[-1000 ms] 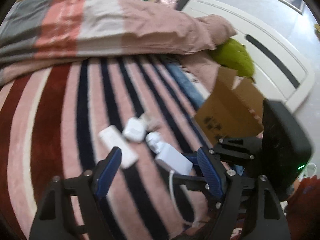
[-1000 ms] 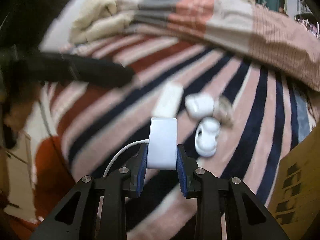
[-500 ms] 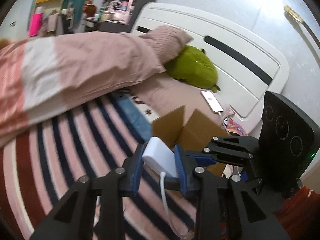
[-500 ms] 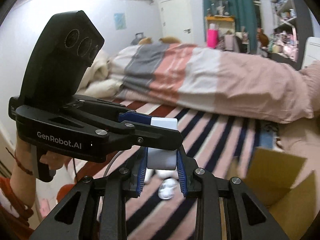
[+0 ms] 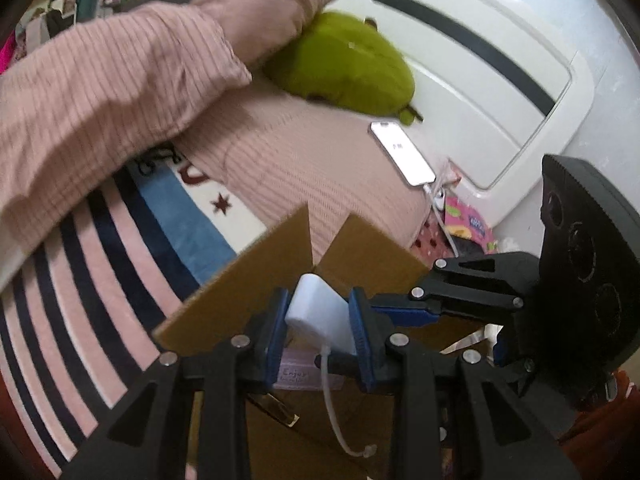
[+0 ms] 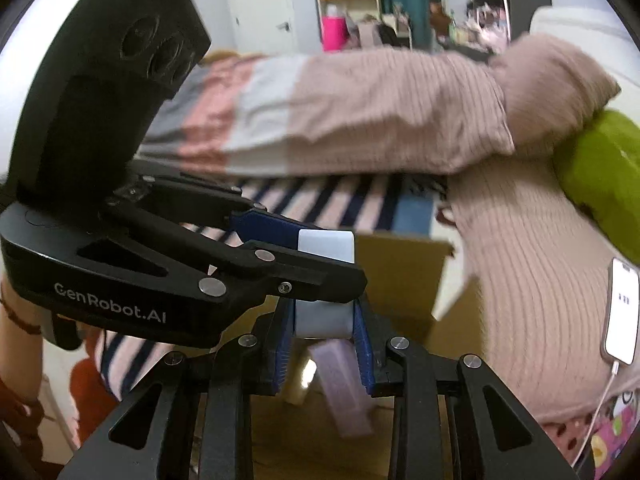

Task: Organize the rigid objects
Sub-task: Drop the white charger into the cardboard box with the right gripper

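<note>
Both hand-held grippers are clamped on the same white charger block (image 5: 320, 312), and they tilt downward over the open cardboard box (image 5: 372, 248). The left hand-held gripper (image 5: 318, 320) pinches the block between its blue pads (image 5: 276, 328), with the thin white cable (image 5: 334, 412) dangling from the block's lower end into the box. The right hand-held gripper (image 6: 324, 320) grips the same block from the other side, so the two tools cross just above the box; from the right wrist view the left tool's black body fills the left half of the picture, with a bare forearm (image 6: 16, 344) behind it.

Inside the box lie a pale purple packet (image 6: 344, 384) and a gold-edged item I cannot make out. Beyond the box are the striped bedspread (image 5: 88, 280), a pink ribbed pillow (image 5: 320, 168), a phone (image 5: 402, 152) on a charging lead, a green plush (image 5: 344, 64) and the white headboard (image 5: 500, 92).

A second ago the left hand-held gripper stood open over small white items on the bedspread, with only the right one holding the block. Since then the left has closed on it and both have swung over to the box.
</note>
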The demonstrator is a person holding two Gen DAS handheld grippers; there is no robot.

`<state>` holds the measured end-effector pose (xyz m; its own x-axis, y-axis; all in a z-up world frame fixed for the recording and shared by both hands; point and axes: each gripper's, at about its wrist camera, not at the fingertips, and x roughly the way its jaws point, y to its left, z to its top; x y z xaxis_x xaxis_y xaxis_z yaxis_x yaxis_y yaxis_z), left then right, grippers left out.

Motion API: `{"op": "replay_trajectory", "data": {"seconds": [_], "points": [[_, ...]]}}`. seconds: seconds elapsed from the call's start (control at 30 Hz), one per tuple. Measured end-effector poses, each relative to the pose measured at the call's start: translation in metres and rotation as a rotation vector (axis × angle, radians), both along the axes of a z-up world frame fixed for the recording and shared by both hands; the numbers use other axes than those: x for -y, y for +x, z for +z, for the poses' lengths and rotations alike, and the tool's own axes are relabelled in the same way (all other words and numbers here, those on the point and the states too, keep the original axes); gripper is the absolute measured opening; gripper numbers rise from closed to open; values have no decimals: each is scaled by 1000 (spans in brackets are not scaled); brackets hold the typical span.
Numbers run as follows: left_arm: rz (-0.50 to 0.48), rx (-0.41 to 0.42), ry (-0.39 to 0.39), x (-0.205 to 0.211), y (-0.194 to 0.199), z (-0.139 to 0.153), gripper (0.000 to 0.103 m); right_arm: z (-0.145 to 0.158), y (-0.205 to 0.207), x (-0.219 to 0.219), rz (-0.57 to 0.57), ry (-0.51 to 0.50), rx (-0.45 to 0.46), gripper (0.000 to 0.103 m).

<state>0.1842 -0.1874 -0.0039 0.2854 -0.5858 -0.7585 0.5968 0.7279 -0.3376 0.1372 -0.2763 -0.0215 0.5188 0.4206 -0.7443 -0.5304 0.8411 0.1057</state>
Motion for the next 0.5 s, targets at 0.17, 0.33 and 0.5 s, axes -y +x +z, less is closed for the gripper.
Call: {"op": "replay_trajectory", "data": {"seconds": [0.17,0.33,0.5], "points": [[21,-19,30,0,-1,-12,41,-13,1,2,17,-73,-61,23],[50,-4,20,-19,-9,-4,57,-13,-2,-6,17,-153,-42,35],[113,43,5,-54,-31,17,62,3,-20,-20,56,-81,-3,35]]}}
